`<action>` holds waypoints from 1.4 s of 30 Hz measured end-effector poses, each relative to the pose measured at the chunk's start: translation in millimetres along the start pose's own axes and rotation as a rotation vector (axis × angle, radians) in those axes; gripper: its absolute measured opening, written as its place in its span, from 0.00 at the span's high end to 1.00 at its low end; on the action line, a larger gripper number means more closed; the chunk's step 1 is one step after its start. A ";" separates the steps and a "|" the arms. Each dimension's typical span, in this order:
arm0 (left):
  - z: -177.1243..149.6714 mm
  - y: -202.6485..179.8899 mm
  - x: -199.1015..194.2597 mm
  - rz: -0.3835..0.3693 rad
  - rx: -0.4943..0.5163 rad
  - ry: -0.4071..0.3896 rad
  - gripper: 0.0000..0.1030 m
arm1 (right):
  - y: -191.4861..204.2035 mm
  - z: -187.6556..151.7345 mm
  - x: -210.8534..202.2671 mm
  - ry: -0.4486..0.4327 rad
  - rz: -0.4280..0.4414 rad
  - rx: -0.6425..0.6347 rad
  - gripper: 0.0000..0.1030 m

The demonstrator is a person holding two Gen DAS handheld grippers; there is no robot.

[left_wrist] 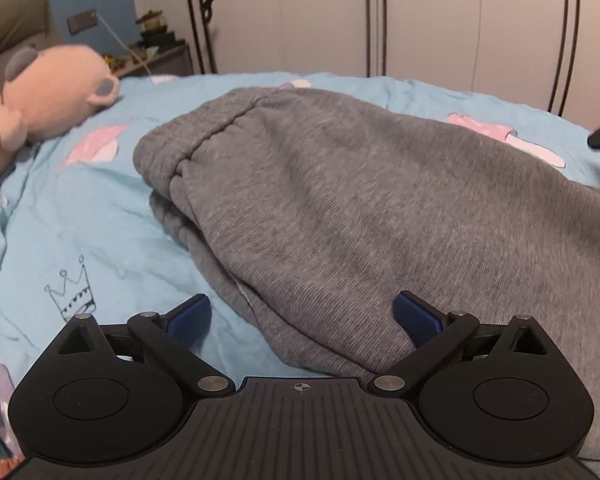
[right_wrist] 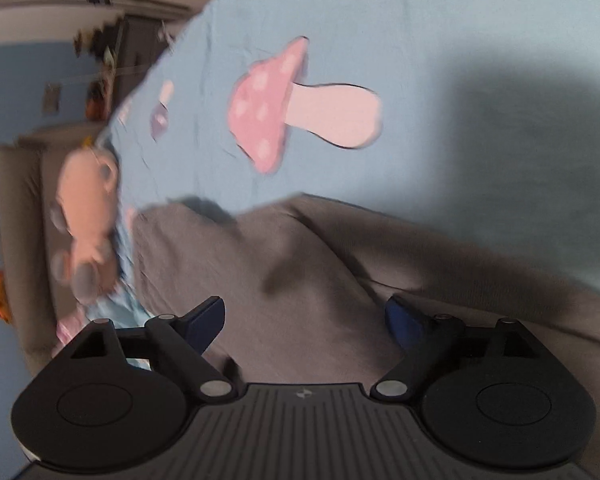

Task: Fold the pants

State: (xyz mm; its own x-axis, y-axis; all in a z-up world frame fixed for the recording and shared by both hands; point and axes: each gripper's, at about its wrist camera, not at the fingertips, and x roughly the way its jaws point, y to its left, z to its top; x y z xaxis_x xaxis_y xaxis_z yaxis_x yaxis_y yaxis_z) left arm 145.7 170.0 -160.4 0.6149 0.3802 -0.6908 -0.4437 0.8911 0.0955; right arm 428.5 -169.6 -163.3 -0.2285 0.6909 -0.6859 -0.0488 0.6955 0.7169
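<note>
A light blue bedsheet printed with pink mushrooms covers a bed. Grey pants lie folded in a thick stack across its middle, waistband toward a pink plush toy near the headboard. The left gripper hovers over the stack's near edge, fingers released and empty. The right gripper is also spread above the pants, gripping nothing.
</note>
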 end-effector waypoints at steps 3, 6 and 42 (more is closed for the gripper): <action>-2.5 -5.4 -2.7 0.023 0.014 -0.019 0.01 | -5.0 0.1 3.8 0.030 0.091 0.005 0.00; -2.4 -4.4 -2.7 0.022 -0.008 -0.019 0.01 | 4.3 5.5 24.3 0.067 0.159 -0.027 0.00; -15.9 -4.7 -0.3 0.016 -0.115 -0.103 0.00 | -3.9 -65.7 -54.4 -0.587 0.167 0.020 0.05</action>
State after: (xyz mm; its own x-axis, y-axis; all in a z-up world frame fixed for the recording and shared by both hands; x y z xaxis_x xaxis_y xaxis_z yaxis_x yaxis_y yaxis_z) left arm 137.3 161.8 -172.0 0.6683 0.4231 -0.6118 -0.5223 0.8526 0.0190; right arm 377.2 -222.8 -120.6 0.3427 0.7804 -0.5231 -0.0392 0.5682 0.8220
